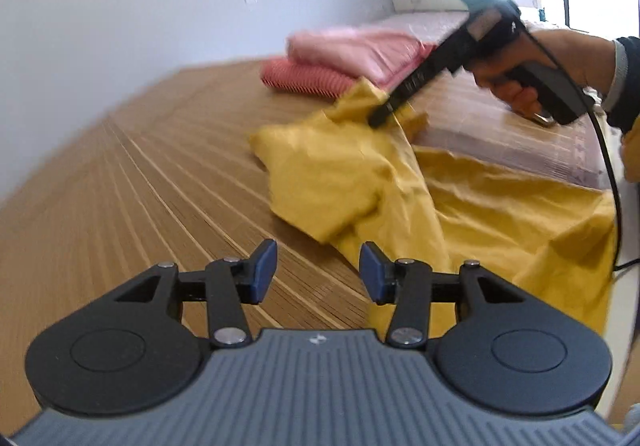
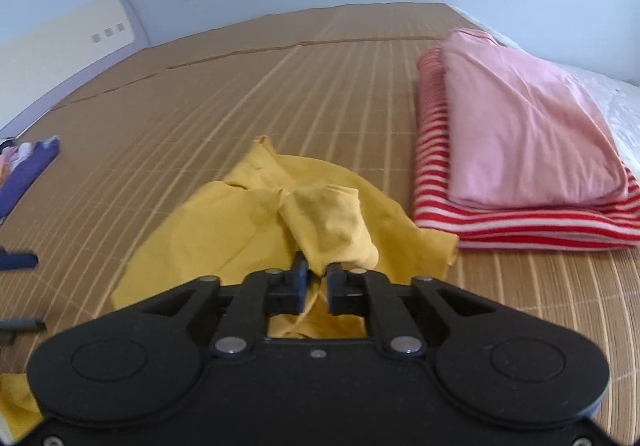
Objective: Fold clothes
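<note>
likely the yellow garment (image 2: 240,222), lying crumpled on the bed's bamboo mat (image 2: 280,86), slips free: the right hand-held gripper (image 2: 317,282) pinches only a thin fold, while the left hand-held gripper (image 1: 318,274) hangs open and empty. nearby, a folded pink and striped stack (image 2: 520,150) sits close enough to snag, with pale walls around.

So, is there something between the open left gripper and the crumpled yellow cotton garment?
Nothing visible. The left gripper hangs over bare bamboo mat, the yellow garment just ahead; only the right gripper touches its far part.
</note>
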